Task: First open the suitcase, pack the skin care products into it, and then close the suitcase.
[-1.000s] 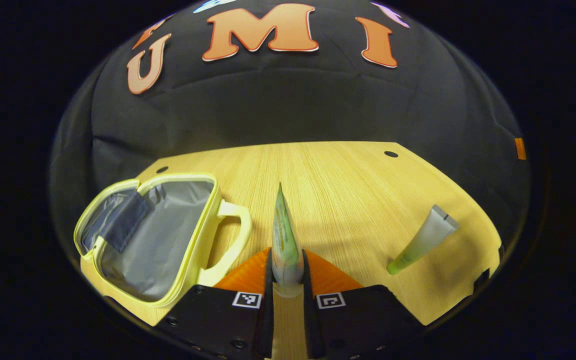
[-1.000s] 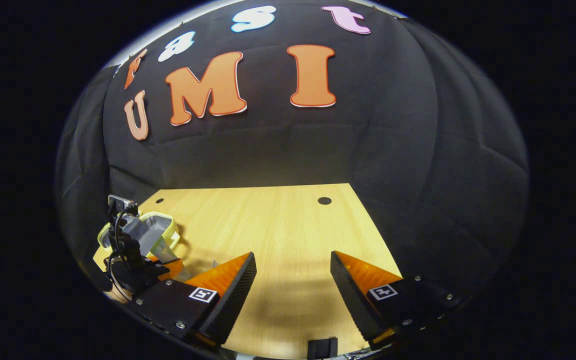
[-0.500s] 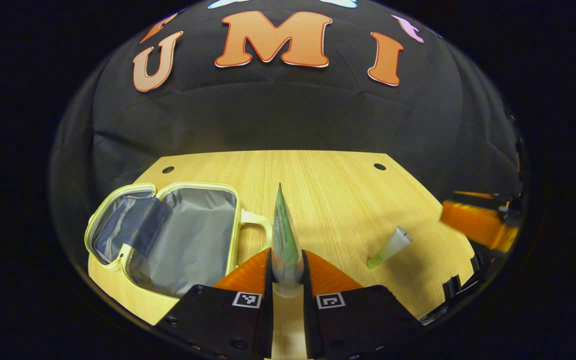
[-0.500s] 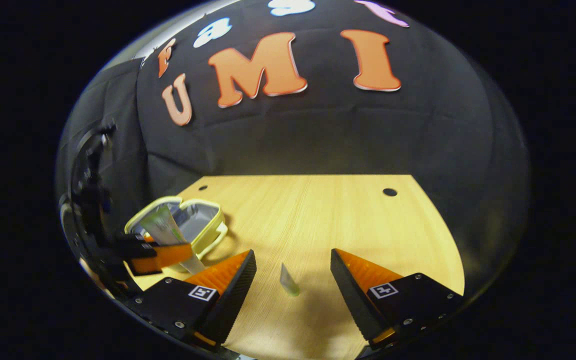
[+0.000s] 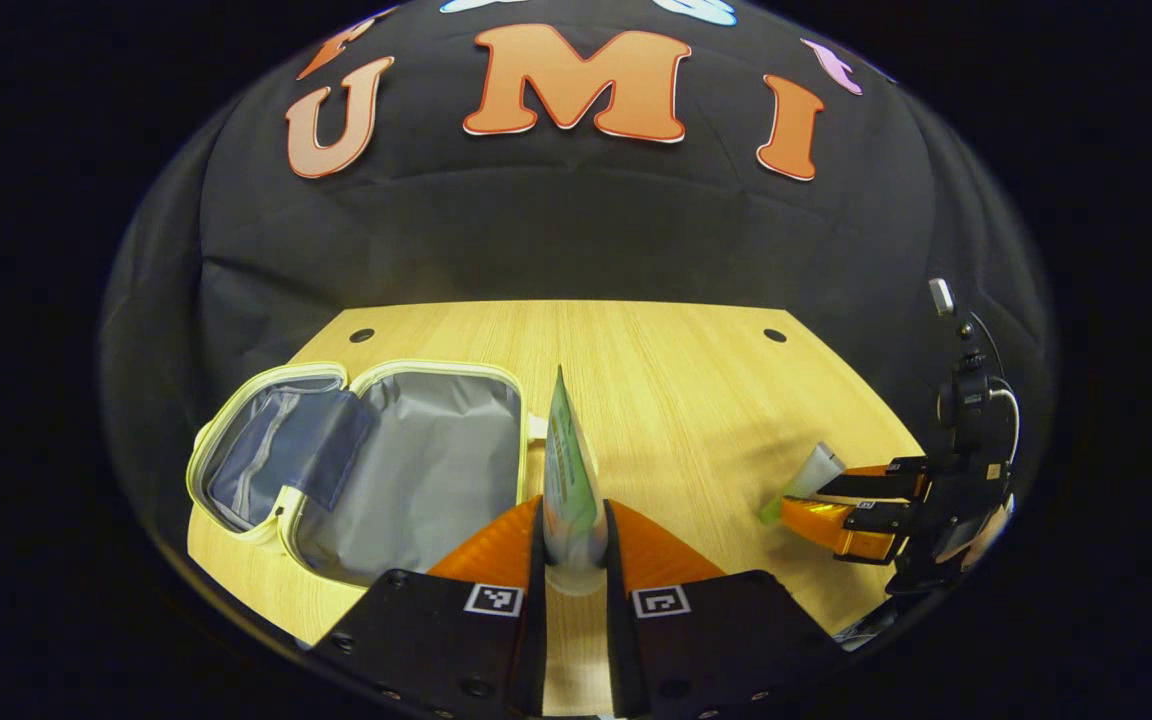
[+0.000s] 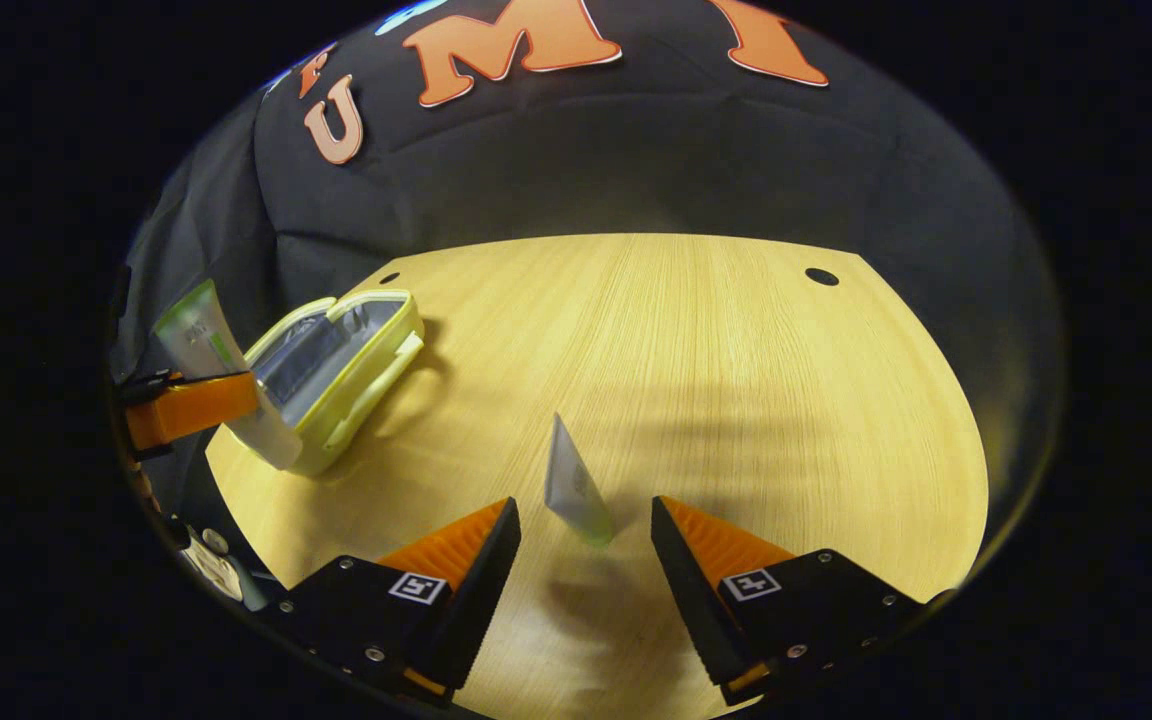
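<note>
A pale yellow suitcase [image 5: 286, 495] with a grey lining lies open at the left of the wooden table [image 5: 676, 380]. My left gripper [image 5: 573, 525] is shut on a green and white tube [image 5: 568, 470], held just right of the open case. The same tube [image 6: 198, 335] and suitcase [image 6: 336, 355] appear at the far left in the right gripper view. A second tube [image 6: 572, 486], grey with a green cap, lies on the table just ahead of my open right gripper [image 6: 581, 515]. In the left gripper view that tube [image 5: 804, 480] lies at the right gripper's [image 5: 816, 500] fingertips.
The table has two small dark holes [image 5: 774, 335] near its far edge [image 5: 362, 335]. Black cloth [image 5: 576, 230] walls the booth behind and beside the table. Bare wood lies between the suitcase and the second tube.
The right gripper has moved down and forward to the lying tube, which now sits between its fingertips. The left gripper has shifted with its tube closer over the open suitcase.
</note>
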`<state>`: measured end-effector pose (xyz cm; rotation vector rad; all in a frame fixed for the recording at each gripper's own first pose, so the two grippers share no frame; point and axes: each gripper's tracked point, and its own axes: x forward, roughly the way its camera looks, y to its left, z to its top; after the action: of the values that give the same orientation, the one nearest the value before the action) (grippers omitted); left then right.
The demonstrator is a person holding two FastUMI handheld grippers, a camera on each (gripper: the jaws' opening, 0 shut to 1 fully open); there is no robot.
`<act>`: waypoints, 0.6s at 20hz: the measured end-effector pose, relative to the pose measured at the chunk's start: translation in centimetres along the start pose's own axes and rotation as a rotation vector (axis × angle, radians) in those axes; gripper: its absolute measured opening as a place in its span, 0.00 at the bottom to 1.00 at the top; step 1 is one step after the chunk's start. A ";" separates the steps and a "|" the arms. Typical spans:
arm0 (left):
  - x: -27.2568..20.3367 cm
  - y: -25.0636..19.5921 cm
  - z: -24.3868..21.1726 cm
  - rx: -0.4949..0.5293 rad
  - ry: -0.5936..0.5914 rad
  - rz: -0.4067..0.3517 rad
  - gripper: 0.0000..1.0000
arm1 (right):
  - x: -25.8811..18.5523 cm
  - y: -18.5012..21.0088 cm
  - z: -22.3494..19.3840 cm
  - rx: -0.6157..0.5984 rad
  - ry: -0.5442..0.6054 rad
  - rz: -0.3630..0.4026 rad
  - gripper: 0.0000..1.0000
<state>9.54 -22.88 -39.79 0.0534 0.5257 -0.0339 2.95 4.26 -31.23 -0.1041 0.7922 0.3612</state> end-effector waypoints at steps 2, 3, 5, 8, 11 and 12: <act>0.2 0.2 -0.5 0.006 0.009 -0.006 0.24 | 0.5 -0.2 -0.4 -0.016 0.018 -0.009 0.72; 0.3 0.3 -0.6 0.005 0.012 -0.012 0.25 | 0.9 -0.2 -0.6 -0.015 0.029 -0.010 0.71; 0.5 0.6 -0.8 0.006 0.020 -0.017 0.25 | 1.1 -0.2 -0.7 -0.023 0.040 -0.021 0.56; 0.3 1.1 -0.9 0.024 0.035 -0.038 0.25 | 0.7 0.0 -0.8 -0.006 0.054 -0.029 0.31; -0.7 2.1 0.0 0.058 0.056 -0.067 0.25 | -0.7 0.7 0.2 -0.006 0.062 -0.044 0.29; -1.1 2.5 0.5 0.059 0.065 -0.078 0.25 | -1.4 1.2 1.0 -0.007 0.058 -0.046 0.24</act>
<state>8.94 -20.40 -38.65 0.0913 0.5915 -0.1244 2.29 5.21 -29.49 -0.1392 0.8446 0.3188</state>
